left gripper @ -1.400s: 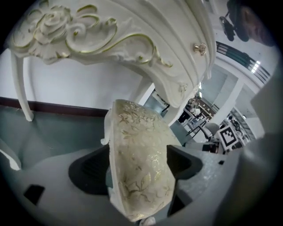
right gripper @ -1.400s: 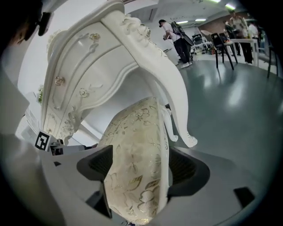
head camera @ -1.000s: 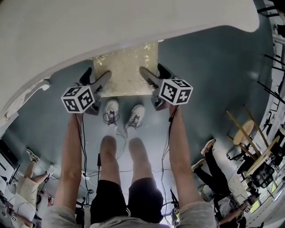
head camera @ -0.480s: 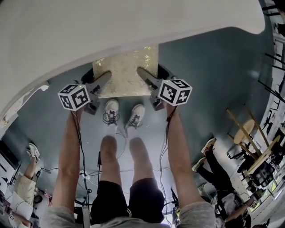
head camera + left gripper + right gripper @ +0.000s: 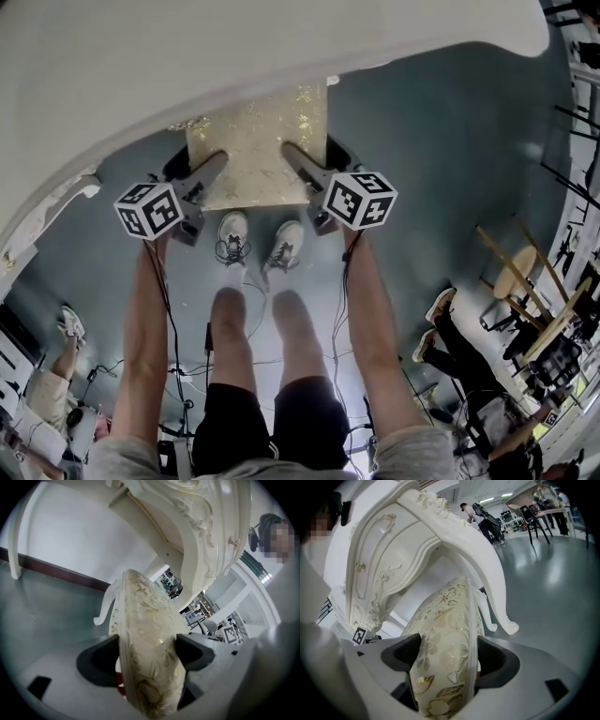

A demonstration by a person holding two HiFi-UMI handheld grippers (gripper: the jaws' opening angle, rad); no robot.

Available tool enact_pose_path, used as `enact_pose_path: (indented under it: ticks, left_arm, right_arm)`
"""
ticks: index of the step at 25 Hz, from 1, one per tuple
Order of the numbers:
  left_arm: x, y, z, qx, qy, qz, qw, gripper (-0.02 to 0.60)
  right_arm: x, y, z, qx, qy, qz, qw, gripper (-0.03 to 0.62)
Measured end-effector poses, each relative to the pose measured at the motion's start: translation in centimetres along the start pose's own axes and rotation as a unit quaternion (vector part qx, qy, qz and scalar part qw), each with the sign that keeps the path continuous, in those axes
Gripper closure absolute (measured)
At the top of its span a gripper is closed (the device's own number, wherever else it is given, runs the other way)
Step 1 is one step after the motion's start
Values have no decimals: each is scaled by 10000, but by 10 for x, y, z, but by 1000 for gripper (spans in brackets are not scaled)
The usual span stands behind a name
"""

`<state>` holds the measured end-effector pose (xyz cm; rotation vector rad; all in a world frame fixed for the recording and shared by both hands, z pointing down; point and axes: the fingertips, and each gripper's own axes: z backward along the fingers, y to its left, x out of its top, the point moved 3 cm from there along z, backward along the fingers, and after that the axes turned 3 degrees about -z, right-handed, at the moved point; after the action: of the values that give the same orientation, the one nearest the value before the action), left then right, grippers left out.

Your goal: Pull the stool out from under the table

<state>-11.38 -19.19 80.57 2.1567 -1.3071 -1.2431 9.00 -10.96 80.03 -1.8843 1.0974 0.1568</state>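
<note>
On the left, the left gripper (image 5: 146, 652) has just been closing its jaws. They now press from both sides on the left edge of the square stool with a cream padded seat patterned in gold leaves (image 5: 258, 150), and the padding fills the space between the pads. The stool stands in the middle on the grey floor (image 5: 441, 159). Its far part is under the edge of the white carved table (image 5: 187, 56), and its near edge is just beyond the person's white sneakers (image 5: 234, 232). On the right, the right gripper (image 5: 445, 660) clamps the right edge of the same seat in the same way.

The step in hand seems to be the pull itself. To do it well, both grippers should probably draw toward the person together and at equal speed, so that the stool does not turn. The soft seat may slip from the pads, so a slow, level pull is safer. The feet will need to step back.
</note>
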Motion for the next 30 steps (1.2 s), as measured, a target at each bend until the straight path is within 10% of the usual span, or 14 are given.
enact_pose_path:
  ticks: [30]
  left_arm:
    - [-37, -102, 59, 68, 306, -531, 9981, 210]
  right_arm:
    - [-55, 32, 136, -545, -602, -712, 9941, 203]
